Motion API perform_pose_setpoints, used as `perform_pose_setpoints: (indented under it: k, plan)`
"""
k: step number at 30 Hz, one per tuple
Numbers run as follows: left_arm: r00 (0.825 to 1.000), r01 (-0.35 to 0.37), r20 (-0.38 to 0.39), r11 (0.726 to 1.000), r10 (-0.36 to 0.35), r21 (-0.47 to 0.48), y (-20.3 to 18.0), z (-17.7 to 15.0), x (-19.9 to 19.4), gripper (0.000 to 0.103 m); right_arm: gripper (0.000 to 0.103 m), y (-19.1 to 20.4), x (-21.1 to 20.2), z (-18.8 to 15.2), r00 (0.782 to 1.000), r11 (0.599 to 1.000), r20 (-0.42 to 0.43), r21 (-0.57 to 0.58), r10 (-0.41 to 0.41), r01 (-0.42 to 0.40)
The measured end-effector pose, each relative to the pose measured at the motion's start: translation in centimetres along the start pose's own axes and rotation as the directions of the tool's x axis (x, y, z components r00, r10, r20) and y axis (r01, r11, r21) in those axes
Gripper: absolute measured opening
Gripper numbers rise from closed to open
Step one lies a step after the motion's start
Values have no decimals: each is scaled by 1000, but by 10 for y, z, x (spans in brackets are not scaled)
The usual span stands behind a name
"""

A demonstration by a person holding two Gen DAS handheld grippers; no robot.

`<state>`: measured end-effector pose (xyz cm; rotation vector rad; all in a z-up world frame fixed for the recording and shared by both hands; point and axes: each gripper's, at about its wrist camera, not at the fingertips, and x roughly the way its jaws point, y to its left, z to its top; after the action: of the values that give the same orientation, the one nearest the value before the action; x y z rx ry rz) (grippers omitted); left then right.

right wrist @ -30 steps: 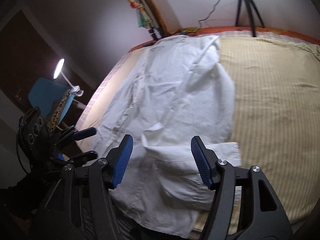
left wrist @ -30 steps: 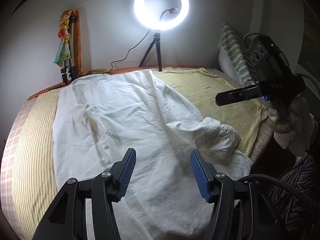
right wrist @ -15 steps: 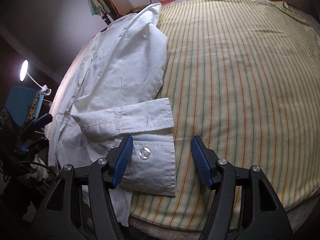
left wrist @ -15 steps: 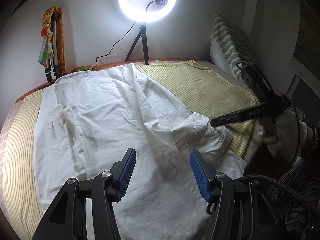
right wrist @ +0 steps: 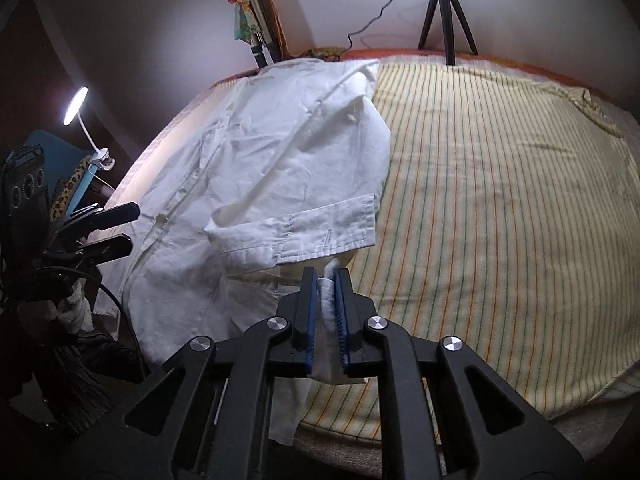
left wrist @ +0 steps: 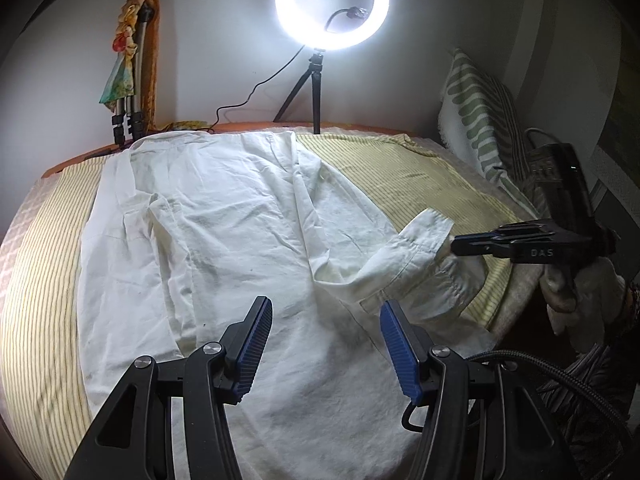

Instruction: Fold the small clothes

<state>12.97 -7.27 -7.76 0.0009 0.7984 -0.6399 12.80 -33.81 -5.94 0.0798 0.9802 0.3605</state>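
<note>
Shirt: the white shirt (left wrist: 224, 240) lies spread over the left part of the striped bedsheet (right wrist: 500, 208), one sleeve folded back across its body.
Cuff: the sleeve cuff (right wrist: 332, 224) rests at the shirt's right edge, just beyond my right fingertips.
My right gripper (right wrist: 329, 300): my jaws are closing, with a fold of the white cloth already squeezed between the blue pads at the shirt's near edge.
My left gripper (left wrist: 326, 348): my fingers stand spread, nothing between them, hovering above the shirt's near hem.
</note>
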Motion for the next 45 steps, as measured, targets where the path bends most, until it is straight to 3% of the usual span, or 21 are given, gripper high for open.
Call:
perform_pose_setpoints:
  k: [4, 7, 9, 11, 12, 13, 17, 21, 26, 31, 35, 42, 45]
  plan:
    - [1000, 4, 17, 999, -3, -40, 8, 3, -6, 58, 10, 40, -22, 2, 997, 990, 81, -143, 16, -4]
    - [999, 10, 39, 997, -7, -81, 16, 5, -13, 58, 10, 76, -29, -2, 989, 964, 78, -243, 129, -107]
    - [999, 20, 45, 993, -15, -117, 23, 5, -17, 58, 11, 98, -28, -10, 973, 929, 16, -303, 230, -215]
    - [999, 21, 44, 989, -15, -145, 29, 3, -20, 58, 27, 113, -25, -16, 955, 897, -50, -332, 291, -291]
    - [999, 20, 42, 988, -14, -154, 31, 1, -21, 58, 43, 116, -24, -19, 948, 889, -67, -332, 312, -316]
    - [999, 21, 39, 987, -15, -158, 32, -1, -22, 58, 52, 114, -25, -21, 939, 883, -74, -324, 335, -340]
    - [999, 29, 34, 988, -24, -154, 29, -7, -28, 58, 53, 78, -23, -8, 930, 914, -28, -177, 366, -365]
    - [998, 60, 10, 987, -60, -147, 18, -16, -25, 59, 53, 17, 4, 19, 979, 978, 7, 39, 204, -204]
    - [997, 53, -57, 993, -59, -102, -4, -29, -6, 58, 53, -35, 43, 55, 993, 975, 11, 192, 117, -117]
    - [994, 32, -98, 998, -38, -59, -15, -39, 9, 57, 53, -27, 62, 106, 994, 987, 33, 118, 102, -105]
    - [989, 39, -141, 997, -48, -65, -11, -46, 23, 51, 53, -21, 95, 146, 999, 999, -2, 20, 33, -33]
    - [979, 79, -179, 993, -94, -86, -6, -51, 38, 31, 53, -23, 153, 181, 996, 995, -57, -65, -73, 70]
    - [977, 95, -179, 990, -113, -107, -3, -51, 40, 31, 53, -21, 182, 193, 990, 990, -90, -105, -108, 99]
